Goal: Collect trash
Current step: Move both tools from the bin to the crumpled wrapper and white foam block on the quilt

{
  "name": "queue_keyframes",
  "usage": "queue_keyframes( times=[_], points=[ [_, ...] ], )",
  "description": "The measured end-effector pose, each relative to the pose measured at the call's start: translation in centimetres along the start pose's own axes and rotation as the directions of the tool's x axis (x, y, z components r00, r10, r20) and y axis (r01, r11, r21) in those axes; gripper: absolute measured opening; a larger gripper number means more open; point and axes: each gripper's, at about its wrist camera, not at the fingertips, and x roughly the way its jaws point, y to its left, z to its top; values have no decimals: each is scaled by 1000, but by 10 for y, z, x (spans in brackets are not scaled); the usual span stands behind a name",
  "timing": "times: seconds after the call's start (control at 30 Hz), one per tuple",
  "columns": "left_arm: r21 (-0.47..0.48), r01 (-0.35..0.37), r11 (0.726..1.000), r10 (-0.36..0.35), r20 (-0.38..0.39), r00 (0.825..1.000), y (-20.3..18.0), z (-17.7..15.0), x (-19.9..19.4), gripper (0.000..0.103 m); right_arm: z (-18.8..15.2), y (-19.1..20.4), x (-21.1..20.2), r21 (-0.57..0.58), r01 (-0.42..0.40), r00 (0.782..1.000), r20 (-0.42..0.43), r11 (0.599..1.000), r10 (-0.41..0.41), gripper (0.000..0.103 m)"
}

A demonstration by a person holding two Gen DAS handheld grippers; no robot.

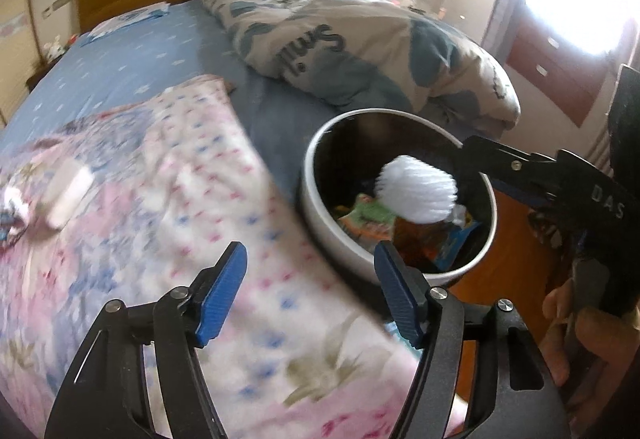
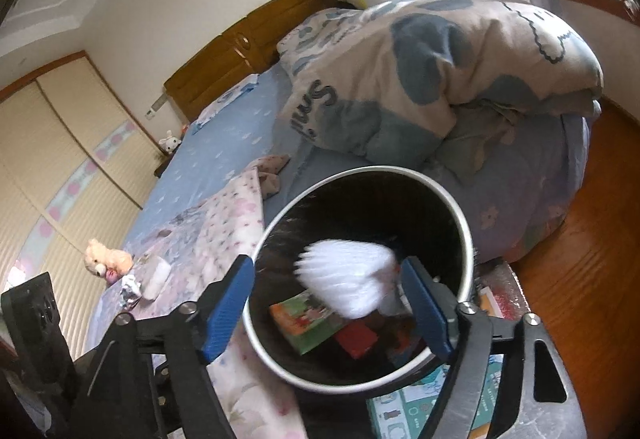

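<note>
Landmark: round trash bin (image 2: 460,223) beside the bed (image 1: 120,71).
Trash: white ridged paper piece (image 2: 348,279), blurred, inside the bin's mouth, above wrappers (image 2: 308,323) on its bottom.
Right gripper (image 2: 336,307): over the bin, fingers spread, pads off the paper.
Left gripper (image 1: 312,291): spread, empty, over the floral blanket (image 1: 140,199) just beside the bin.

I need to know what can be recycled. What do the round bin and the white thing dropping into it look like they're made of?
Bin: probably metal, since its pale rim and outer wall look smooth with a dull sheen; coated plastic is possible. Inside is a dark liner or dark finish. White thing: looks like crumpled, ridged tissue or soft paper, though it is too blurred to be sure.
</note>
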Motion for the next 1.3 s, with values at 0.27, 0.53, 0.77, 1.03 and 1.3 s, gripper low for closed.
queue_keyframes(
  times=[0.27,0.53,0.77,1.03,1.3],
  points=[
    [-118,-55,992,58,18,998,56,-27,-27,69,-22,47,-6,-79,-55,998,9,995,55,86],
    [-225,-99,969,105,15,994,110,-55,-49,69,-43,93,9,-120,-120,993,-35,986,116,87],
    [-296,-154,943,166,15,986,157,-74,-71,70,-63,129,29,-150,-159,984,-101,976,144,92],
    [-384,-218,897,236,0,972,212,-92,-88,71,-86,168,56,-190,-198,971,-170,962,166,92],
    [-417,-260,871,280,-15,960,247,-94,-90,73,-99,206,85,-245,-232,960,-212,941,181,92]
  ],
)
